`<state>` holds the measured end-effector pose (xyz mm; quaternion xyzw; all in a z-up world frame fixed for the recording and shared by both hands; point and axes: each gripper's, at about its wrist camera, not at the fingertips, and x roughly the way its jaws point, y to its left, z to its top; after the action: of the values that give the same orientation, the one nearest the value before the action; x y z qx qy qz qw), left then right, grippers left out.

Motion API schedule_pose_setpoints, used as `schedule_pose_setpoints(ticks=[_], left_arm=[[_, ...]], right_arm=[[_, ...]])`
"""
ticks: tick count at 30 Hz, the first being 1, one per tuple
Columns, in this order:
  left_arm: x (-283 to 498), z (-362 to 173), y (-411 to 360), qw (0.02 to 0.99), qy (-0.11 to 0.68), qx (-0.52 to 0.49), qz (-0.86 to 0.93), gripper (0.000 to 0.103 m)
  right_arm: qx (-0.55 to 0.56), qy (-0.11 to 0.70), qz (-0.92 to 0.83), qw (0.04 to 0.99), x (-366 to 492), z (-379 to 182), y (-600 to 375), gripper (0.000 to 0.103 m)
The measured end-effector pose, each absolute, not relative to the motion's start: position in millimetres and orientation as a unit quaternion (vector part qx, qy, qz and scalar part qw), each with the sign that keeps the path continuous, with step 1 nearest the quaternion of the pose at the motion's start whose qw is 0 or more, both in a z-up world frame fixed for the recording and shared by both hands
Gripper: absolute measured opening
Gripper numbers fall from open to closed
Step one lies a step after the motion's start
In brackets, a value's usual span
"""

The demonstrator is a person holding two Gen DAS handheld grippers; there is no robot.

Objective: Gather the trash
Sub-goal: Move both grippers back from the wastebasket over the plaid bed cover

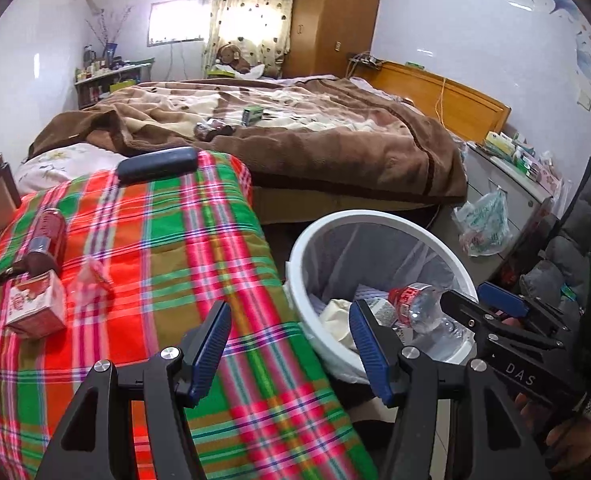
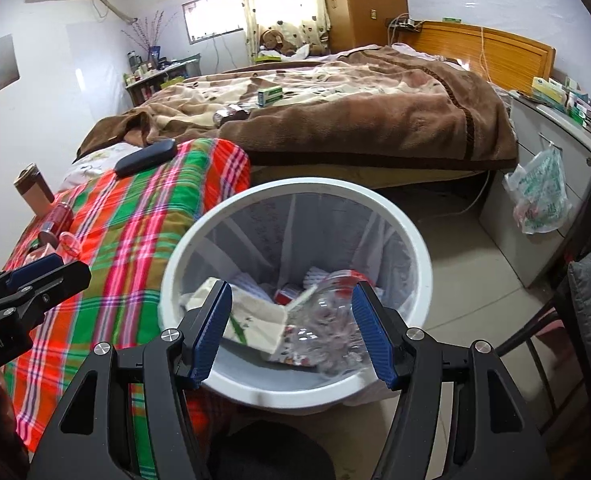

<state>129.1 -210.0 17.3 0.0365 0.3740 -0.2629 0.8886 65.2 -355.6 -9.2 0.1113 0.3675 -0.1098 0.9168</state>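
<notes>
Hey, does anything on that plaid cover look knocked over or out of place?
Yes. The dark red bottle lies on its side on the plaid cover, beside a small red-and-white carton and a clear wrapper, all still outside the white bin.

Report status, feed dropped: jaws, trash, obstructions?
Left gripper, right gripper: jaws open, empty. Plastic bottle in white bin. Carton left on plaid blanket.

Bin mouth (image 2: 295, 190) open from above, half-full with a clear bottle (image 2: 331, 312) and paper; plaid-covered surface (image 1: 167, 240) crowds its left rim, bed (image 2: 355, 120) behind, bare floor (image 2: 463, 248) free to the right.
</notes>
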Motion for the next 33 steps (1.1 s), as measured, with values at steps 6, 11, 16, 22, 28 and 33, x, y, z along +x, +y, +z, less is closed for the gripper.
schedule_pose_setpoints(ticks=[6, 11, 16, 22, 28, 33], left_arm=[[129.4, 19.0, -181.8, 0.897, 0.370, 0.024, -0.240, 0.061], [130.4, 18.1, -155.9, 0.902, 0.369, 0.012, -0.222, 0.061], [134.1, 16.3, -126.6, 0.909, 0.367, -0.001, -0.198, 0.061], [136.8, 18.7, -93.2, 0.917, 0.360, -0.012, -0.171, 0.061], [144.2, 17.2, -54.8, 0.922, 0.360, -0.028, -0.137, 0.061], [152.4, 14.4, -21.4, 0.925, 0.363, -0.037, -0.110, 0.061]], right_arm=[[0.100, 0.359, -0.093, 0.923, 69.0, -3.0, -335.0, 0.064], [0.091, 0.359, -0.077, 0.926, 75.4, -2.6, -317.8, 0.064], [0.087, 0.359, -0.058, 0.927, 82.5, -4.2, -298.3, 0.064], [0.072, 0.360, -0.034, 0.930, 91.4, -3.3, -271.8, 0.064], [0.062, 0.361, -0.010, 0.930, 102.8, -2.6, -250.1, 0.064], [0.050, 0.364, 0.011, 0.930, 114.8, -4.3, -231.4, 0.064]])
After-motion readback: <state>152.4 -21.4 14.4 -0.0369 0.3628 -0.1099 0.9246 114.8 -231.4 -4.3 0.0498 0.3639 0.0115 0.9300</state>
